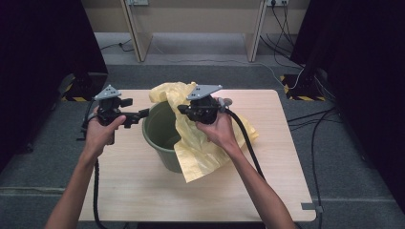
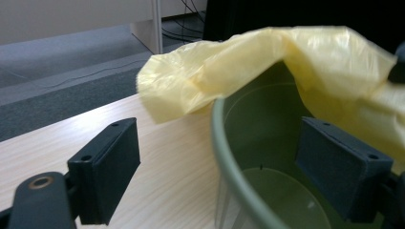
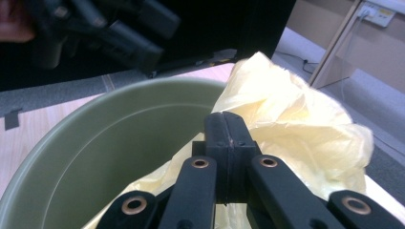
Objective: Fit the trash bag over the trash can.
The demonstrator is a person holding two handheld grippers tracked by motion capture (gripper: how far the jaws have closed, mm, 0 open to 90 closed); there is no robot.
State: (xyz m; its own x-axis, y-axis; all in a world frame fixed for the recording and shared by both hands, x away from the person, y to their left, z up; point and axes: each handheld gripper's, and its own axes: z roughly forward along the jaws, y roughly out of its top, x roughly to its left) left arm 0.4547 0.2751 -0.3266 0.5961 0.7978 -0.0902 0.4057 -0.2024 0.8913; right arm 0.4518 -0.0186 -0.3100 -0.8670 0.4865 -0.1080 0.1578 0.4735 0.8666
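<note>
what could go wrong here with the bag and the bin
1. The right gripper is shut on the yellow bag; thin plastic might tear if pulled hard over the rim.
2. The left gripper is open astride the green bin rim, not clamping it, so the bin could tip or slide.
3. Most of the bag hangs outside and may slip off.

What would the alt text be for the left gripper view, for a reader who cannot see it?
The left gripper's two black jaws stand open astride the rim of a round green plastic bin. A crumpled yellow plastic bag drapes over the bin's far rim, on a pale wooden table.
</note>
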